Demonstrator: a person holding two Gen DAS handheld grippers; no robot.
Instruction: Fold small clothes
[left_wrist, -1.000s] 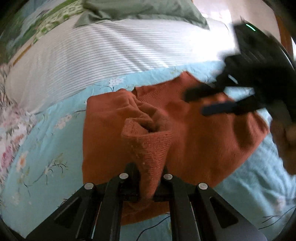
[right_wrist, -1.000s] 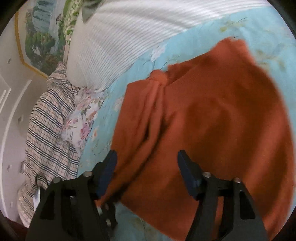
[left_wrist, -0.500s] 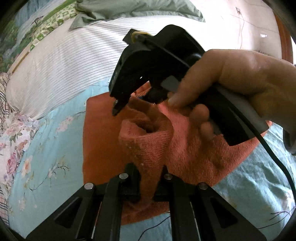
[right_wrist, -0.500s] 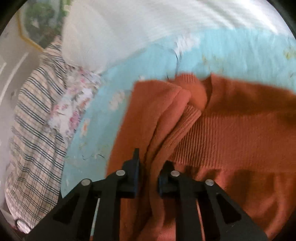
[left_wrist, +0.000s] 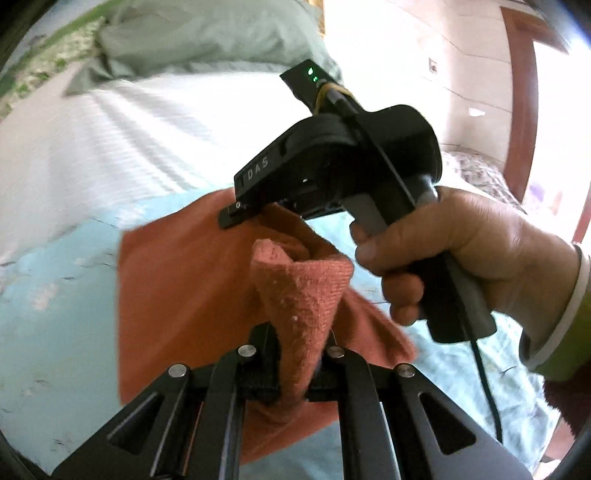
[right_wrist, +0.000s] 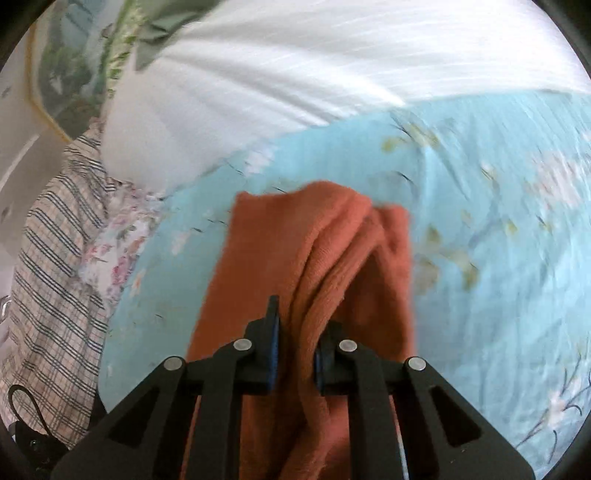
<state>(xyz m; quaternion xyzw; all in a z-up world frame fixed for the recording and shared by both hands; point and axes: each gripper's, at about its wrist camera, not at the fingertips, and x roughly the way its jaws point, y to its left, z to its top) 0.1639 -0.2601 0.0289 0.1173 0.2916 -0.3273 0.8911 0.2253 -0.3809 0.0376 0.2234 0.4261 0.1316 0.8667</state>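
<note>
Nearest in the left wrist view: left gripper (left_wrist: 295, 373), matte black plastic with round silver rivets, clenched on a bunched cone of the rust-orange sweater (left_wrist: 192, 288). Knit there coarse, looped, lightly pilled – paler where light strikes it. Rest of the garment spread flat below on the light blue floral bedspread (left_wrist: 55, 325), one straight edge running down the left side.

Just beyond the pinched cone, the right hand (left_wrist: 461, 254), bare skin, wrapped around a grey pistol-style handle; white cuff and green sleeve at the wrist, black cable trailing down from the handle. Above the hand, a rounded black housing with raised letters reading "DAS" on its slanted face, a yellow rubber band near the top and two small green lights on a flat black block.

Nearest in the right wrist view: right gripper (right_wrist: 295, 354), same black frame with blue pads, closed tight on a thick ridge of the sweater – several soft rounded folds rising between the fingers, fine ribbed knit visible along them.

Farther back: a white, faintly striped pillow (right_wrist: 332, 74), a grey-green cushion (left_wrist: 207, 37) behind it, a beige plaid cloth (right_wrist: 51, 288) with dark lines at the left edge, smooth and flat-woven.
</note>
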